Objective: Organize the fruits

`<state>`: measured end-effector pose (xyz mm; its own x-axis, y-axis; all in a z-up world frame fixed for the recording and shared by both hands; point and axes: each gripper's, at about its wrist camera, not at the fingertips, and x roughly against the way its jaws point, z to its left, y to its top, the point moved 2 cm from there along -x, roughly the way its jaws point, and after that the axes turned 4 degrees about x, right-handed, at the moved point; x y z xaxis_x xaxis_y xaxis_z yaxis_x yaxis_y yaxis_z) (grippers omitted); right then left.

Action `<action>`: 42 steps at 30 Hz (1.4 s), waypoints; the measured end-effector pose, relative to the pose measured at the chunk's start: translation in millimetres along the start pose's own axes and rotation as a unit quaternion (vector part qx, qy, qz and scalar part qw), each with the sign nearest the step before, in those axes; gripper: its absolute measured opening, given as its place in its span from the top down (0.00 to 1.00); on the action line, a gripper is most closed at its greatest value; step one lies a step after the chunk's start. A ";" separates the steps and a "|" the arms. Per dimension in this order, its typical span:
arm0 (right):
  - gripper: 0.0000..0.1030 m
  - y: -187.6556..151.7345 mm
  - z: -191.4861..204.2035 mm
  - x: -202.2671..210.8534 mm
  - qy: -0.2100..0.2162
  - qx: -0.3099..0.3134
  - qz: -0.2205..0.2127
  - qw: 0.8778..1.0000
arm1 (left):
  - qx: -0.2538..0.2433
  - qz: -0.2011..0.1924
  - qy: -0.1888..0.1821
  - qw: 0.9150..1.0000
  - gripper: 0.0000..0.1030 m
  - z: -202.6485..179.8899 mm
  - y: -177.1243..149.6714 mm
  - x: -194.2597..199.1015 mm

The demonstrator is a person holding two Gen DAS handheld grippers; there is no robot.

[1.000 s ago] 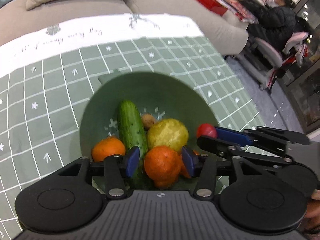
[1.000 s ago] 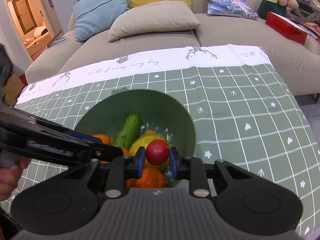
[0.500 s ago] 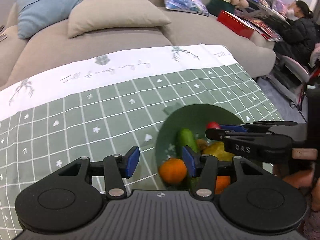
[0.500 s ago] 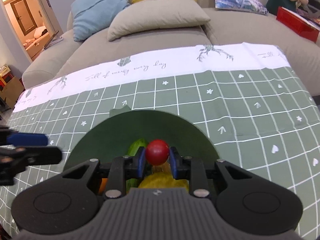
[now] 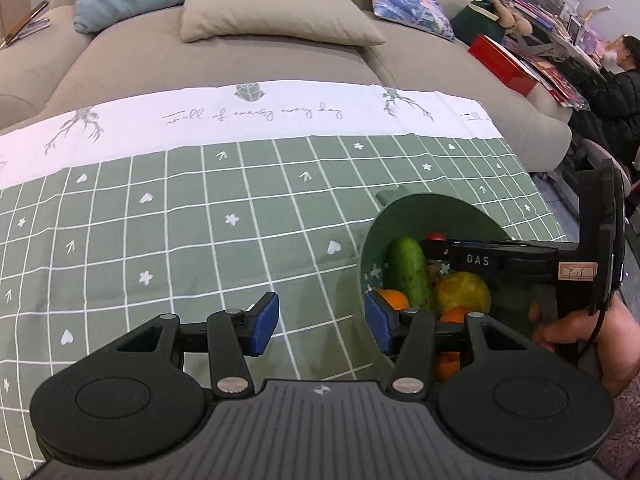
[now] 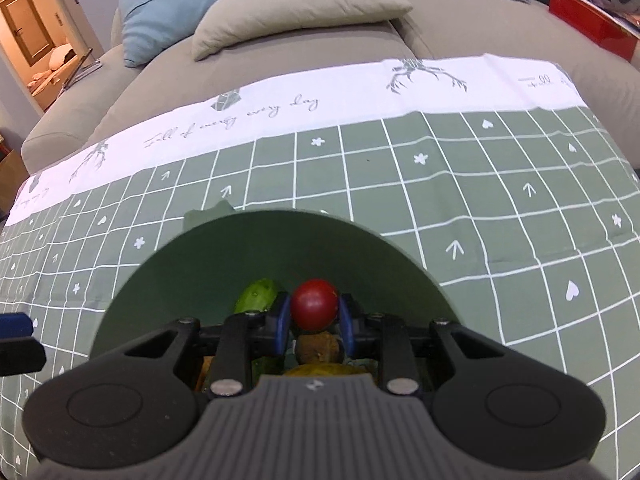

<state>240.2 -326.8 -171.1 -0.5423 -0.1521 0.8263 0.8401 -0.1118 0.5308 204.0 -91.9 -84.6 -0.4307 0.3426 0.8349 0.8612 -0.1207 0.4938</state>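
A green bowl (image 5: 436, 210) (image 6: 256, 248) on the checked cloth holds a cucumber (image 5: 406, 270) (image 6: 258, 294), a yellow lemon (image 5: 462, 292), oranges (image 5: 394, 300) and a small brown fruit (image 6: 318, 346). My right gripper (image 6: 314, 320) is shut on a small red tomato (image 6: 314, 304) and holds it inside the bowl, just above the fruit. It also shows in the left wrist view (image 5: 496, 258), reaching in from the right. My left gripper (image 5: 322, 324) is open and empty, over the cloth just left of the bowl's rim.
The green checked tablecloth (image 5: 180, 232) with a white printed border covers the table. A beige sofa (image 5: 224, 52) with cushions stands right behind the far edge. A person (image 5: 622, 80) sits at far right, beyond a red box (image 5: 504, 66).
My left gripper has pulled out of the bowl and swung left, open and empty. My right gripper has carried the tomato lower and further into the bowl.
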 end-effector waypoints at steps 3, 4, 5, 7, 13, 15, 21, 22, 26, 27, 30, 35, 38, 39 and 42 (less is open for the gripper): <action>0.77 -0.8 0.4 -0.7 -0.003 0.001 0.004 1.000 | 0.002 0.004 0.001 1.000 0.43 3.1 -3.2 0.9; 0.77 -0.7 1.1 0.2 -0.004 0.003 0.004 1.000 | 0.003 0.003 0.001 1.000 0.43 3.3 -4.4 1.9; 0.76 -0.3 2.1 1.8 -0.006 0.006 0.002 1.000 | 0.002 0.003 0.001 1.000 0.43 3.3 -5.6 3.2; 0.68 0.5 3.7 7.3 -0.008 0.010 -0.002 1.000 | 0.001 0.001 0.000 1.000 0.43 3.5 -7.6 6.9; 0.67 7.4 16.1 39.5 -0.006 0.022 -0.026 0.999 | -0.006 -0.029 0.013 0.999 0.43 4.9 -9.2 30.9; 0.66 11.0 23.3 55.4 -0.005 0.029 -0.036 0.999 | -0.009 -0.047 0.018 0.999 0.43 4.7 -8.5 43.7; 0.48 23.1 47.0 114.8 0.003 0.049 -0.082 0.995 | -0.020 -0.103 0.025 0.994 0.32 3.9 -8.4 87.2; 0.43 24.3 50.2 125.1 0.006 0.049 -0.089 0.995 | -0.021 -0.111 0.024 0.993 0.32 3.8 -9.3 93.6; 0.30 23.8 62.8 168.1 0.009 0.053 -0.123 0.991 | -0.037 -0.156 0.038 0.986 0.20 -0.9 -16.1 121.2; 0.29 22.1 66.3 177.5 0.010 0.055 -0.130 0.990 | -0.048 -0.169 0.044 0.984 0.18 -3.8 -18.5 128.2; 0.21 14.3 79.0 202.2 0.012 0.064 -0.148 0.987 | -0.073 -0.203 0.078 0.973 0.15 -11.2 -26.5 145.6; 0.16 -12.4 102.6 228.9 0.018 0.079 -0.162 0.983 | -0.065 -0.241 0.104 0.963 0.12 -10.9 -43.8 171.5; 0.15 -33.3 117.0 241.9 0.011 0.087 -0.171 0.981 | -0.046 -0.247 0.117 0.961 0.11 -4.3 -52.7 179.0; 0.15 -39.0 120.0 245.1 0.011 0.090 -0.174 0.980 | -0.039 -0.249 0.122 0.960 0.12 -1.5 -56.7 181.8; 0.13 -59.4 132.0 257.1 0.009 0.099 -0.184 0.978 | -0.029 -0.255 0.133 0.957 0.11 1.8 -68.2 188.7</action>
<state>52.4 -229.7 34.7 -0.8068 -0.1540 0.5703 0.5732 0.0295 0.8189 64.5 -17.3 38.8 -0.8513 0.1221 0.5103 0.5075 -0.0559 0.8599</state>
